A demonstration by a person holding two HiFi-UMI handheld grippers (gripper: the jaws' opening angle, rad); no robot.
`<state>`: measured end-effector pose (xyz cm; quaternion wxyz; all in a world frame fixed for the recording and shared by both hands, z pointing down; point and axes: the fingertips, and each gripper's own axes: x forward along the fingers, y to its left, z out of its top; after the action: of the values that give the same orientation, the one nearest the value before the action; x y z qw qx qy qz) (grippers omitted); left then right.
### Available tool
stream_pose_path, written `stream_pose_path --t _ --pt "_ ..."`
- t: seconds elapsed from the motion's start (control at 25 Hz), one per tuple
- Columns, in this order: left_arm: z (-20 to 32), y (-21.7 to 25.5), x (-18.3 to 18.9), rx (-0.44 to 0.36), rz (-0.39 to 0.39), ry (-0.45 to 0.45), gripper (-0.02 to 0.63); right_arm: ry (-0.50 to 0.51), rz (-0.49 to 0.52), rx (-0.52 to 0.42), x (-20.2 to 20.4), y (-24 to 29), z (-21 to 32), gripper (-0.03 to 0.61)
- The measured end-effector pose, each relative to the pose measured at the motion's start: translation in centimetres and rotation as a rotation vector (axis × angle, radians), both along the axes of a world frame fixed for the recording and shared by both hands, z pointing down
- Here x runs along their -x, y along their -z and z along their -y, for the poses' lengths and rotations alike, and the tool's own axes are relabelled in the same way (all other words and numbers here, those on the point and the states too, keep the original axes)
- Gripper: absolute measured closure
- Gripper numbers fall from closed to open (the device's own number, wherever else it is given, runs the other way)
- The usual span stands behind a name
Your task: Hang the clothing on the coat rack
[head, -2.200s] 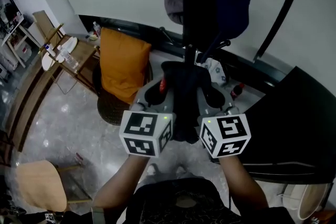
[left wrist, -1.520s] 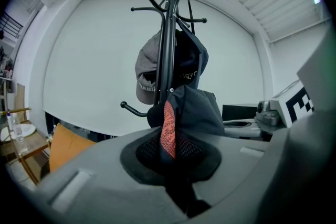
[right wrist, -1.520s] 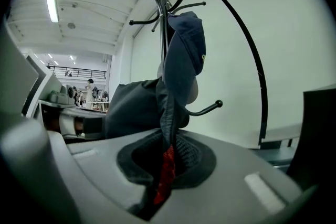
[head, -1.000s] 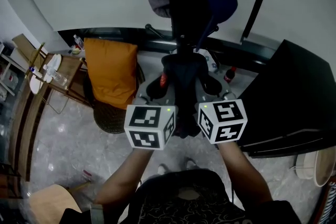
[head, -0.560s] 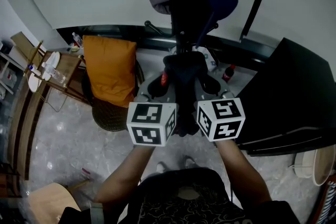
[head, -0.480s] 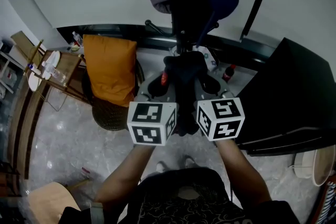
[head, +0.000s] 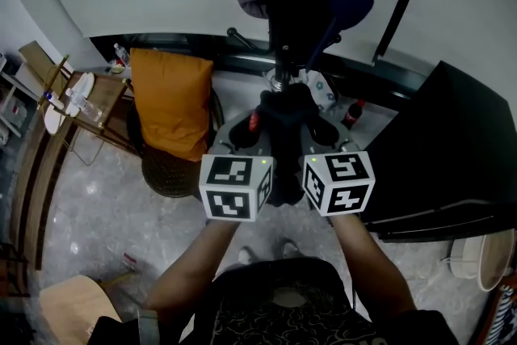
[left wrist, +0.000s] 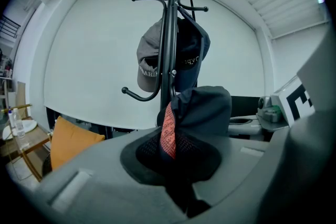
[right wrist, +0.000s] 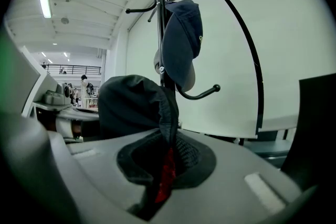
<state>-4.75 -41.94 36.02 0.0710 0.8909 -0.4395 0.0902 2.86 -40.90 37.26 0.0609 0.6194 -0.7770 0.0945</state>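
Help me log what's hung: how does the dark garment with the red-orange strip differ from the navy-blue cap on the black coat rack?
The dark garment is clamped in the left gripper and right gripper; the navy-blue cap hangs on the black coat rack. The garment is bunched, lower down; the cap sits higher, near the hooks. Both are dark fabric.

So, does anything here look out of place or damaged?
Nothing stands out. The dark garment is bunched between the left gripper and right gripper, both shut on it, before the coat rack, where a gray cap and a navy cap hang.
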Motion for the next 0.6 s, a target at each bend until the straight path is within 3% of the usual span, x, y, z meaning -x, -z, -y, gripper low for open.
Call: stream_pose_path --t 0.6 --pt "-0.3 -1.4 -0.2 0.028 0.012 -0.003 0.58 0.006 -0.011 0.024 0.0 -1.5 -0.3 0.555"
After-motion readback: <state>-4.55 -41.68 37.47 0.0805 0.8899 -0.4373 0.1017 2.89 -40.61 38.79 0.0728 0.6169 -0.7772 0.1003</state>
